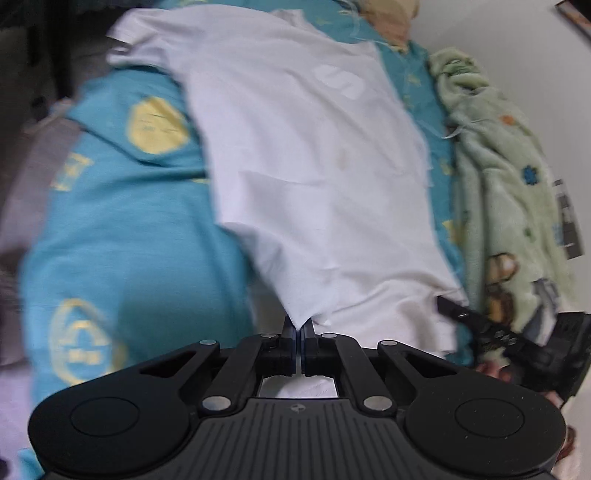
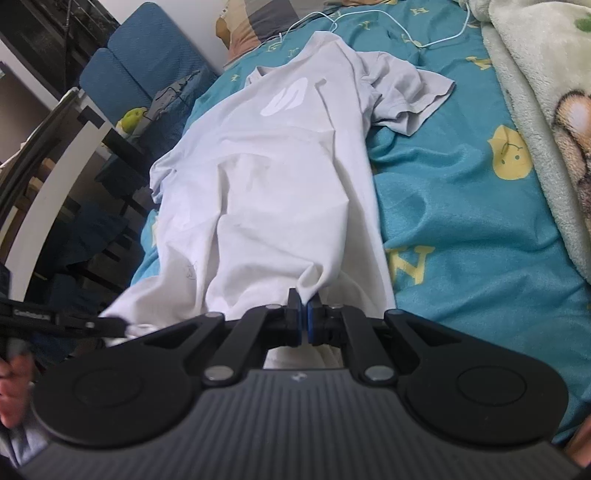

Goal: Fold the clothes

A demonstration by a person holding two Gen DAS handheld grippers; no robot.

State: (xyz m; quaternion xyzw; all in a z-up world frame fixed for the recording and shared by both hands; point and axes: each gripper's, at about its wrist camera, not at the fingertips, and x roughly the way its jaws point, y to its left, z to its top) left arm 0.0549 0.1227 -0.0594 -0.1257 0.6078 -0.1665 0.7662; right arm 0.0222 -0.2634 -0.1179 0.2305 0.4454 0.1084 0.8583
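A white T-shirt (image 1: 295,166) (image 2: 266,177) with a pale chest logo lies lengthwise on the bed, collar at the far end. My left gripper (image 1: 298,325) is shut on a pinch of its near hem, and the cloth rises in a peak to the jaws. My right gripper (image 2: 304,299) is shut on the hem at the other near corner in the same way. Each view shows the other gripper at its edge: the right one (image 1: 448,308) at the shirt's right corner, the left one (image 2: 120,326) at its left corner. One sleeve (image 2: 413,99) spreads out to the far right.
The bed has a teal sheet (image 2: 461,221) (image 1: 129,229) with yellow prints. A green fleece blanket (image 2: 535,74) (image 1: 498,166) lies along its right side. A white cable (image 2: 369,14) and a pillow (image 2: 251,26) lie beyond the collar. A blue chair (image 2: 147,55) and a white desk (image 2: 55,177) stand to the left.
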